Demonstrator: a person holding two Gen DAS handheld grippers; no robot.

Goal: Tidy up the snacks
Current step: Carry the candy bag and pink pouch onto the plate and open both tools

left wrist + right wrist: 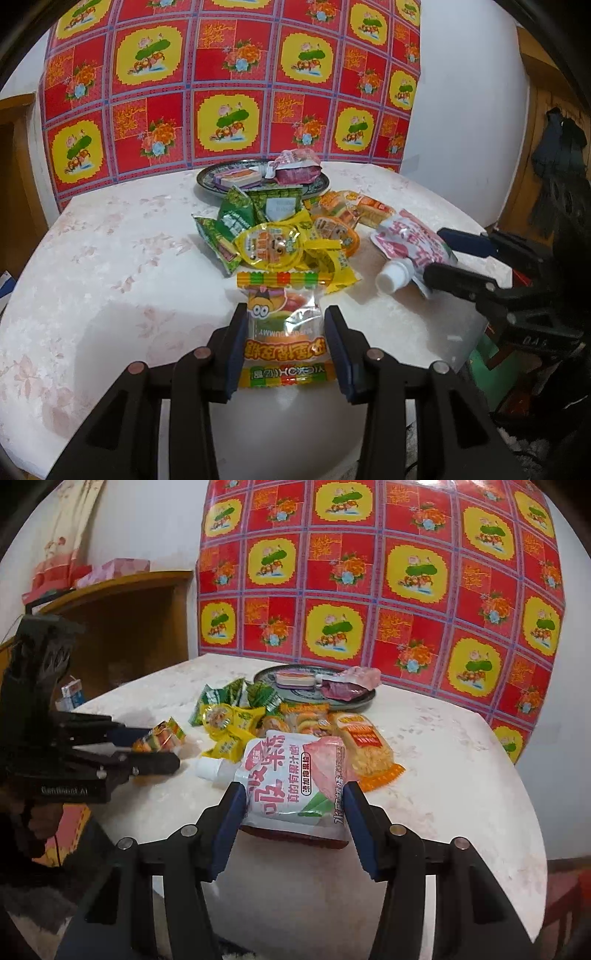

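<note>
My left gripper [286, 314] is shut on a clear gummy packet [284, 332] with striped ends, at the table's near edge; the packet also shows in the right wrist view [160, 738]. My right gripper [295, 794] is shut on a pink and white spouted pouch [291, 779], which also shows in the left wrist view [410, 247]. A pile of green, yellow and orange snack packets [280, 229] lies mid-table. A dark patterned plate [210, 181] behind it holds a wafer bar [236, 177] and a pink packet [295, 170].
A round white floral table [110, 258] stands against a red and yellow floral sheet [221, 92]. A wooden shelf [122, 609] with pink boxes is at the left. A small carton [72, 692] sits beyond the table edge. Dark cloths [561, 147] hang at the right.
</note>
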